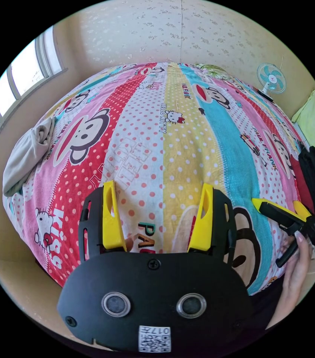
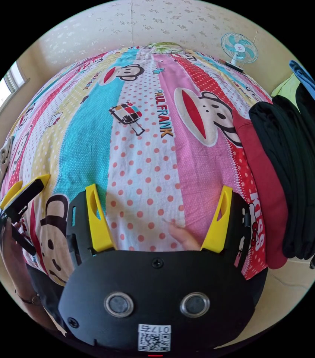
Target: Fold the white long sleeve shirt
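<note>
both grippers, left gripper (image 1: 158,218) and right gripper (image 2: 158,218), are held wide open with nothing gripped over the cartoon bedsheet (image 1: 187,149); the white shirt (image 1: 27,153) is seen bunched at the far left edge, well apart.

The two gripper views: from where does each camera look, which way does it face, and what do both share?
Left gripper view: rides behind the open left gripper, facing across the cartoon bedsheet toward the wall; right gripper and a hand at its right edge.
Right gripper view: behind the open right gripper, same direction; a fingertip between its jaws.
Shared: bedsheet, fan, pale garment, dark clothes.
</note>
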Tool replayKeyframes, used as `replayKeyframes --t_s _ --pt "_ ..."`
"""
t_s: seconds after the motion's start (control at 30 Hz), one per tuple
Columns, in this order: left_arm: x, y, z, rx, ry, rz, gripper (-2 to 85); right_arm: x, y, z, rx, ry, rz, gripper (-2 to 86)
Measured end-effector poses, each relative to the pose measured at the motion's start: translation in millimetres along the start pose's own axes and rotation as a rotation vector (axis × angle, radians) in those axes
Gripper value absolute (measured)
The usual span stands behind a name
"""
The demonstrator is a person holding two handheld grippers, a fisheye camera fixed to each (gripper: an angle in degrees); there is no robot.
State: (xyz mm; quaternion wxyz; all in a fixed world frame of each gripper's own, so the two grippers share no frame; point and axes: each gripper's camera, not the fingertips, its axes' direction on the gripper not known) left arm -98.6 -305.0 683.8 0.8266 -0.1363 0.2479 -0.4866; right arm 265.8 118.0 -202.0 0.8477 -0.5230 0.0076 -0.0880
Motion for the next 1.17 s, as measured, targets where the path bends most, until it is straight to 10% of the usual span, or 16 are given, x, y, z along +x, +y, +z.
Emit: replayKeyframes --t_s 0.5,0.7,0.93,1.03,1.17 --pt "8 -4 10 -0.035 0.011 -0.002 27.2 20 -38 -21 -0.087 -0.012 0.013 39.2" --pt "9 41 -41 0.015 0.144 0.089 13.2 54 3 -93 0.152 -0.136 -0.114 4.0" --pt "37 108 -80 -0.015 0.385 0.213 9.7 84 24 -101 0.129 -0.286 -0.180 3.8" --pt "47 124 -108 0.002 0.442 0.271 4.5 113 51 -197 0.327 -0.455 -0.339 3.9" --pt "57 142 -141 0.065 0.396 0.341 -0.3 231 104 -343 0.749 -0.172 -0.051 9.6"
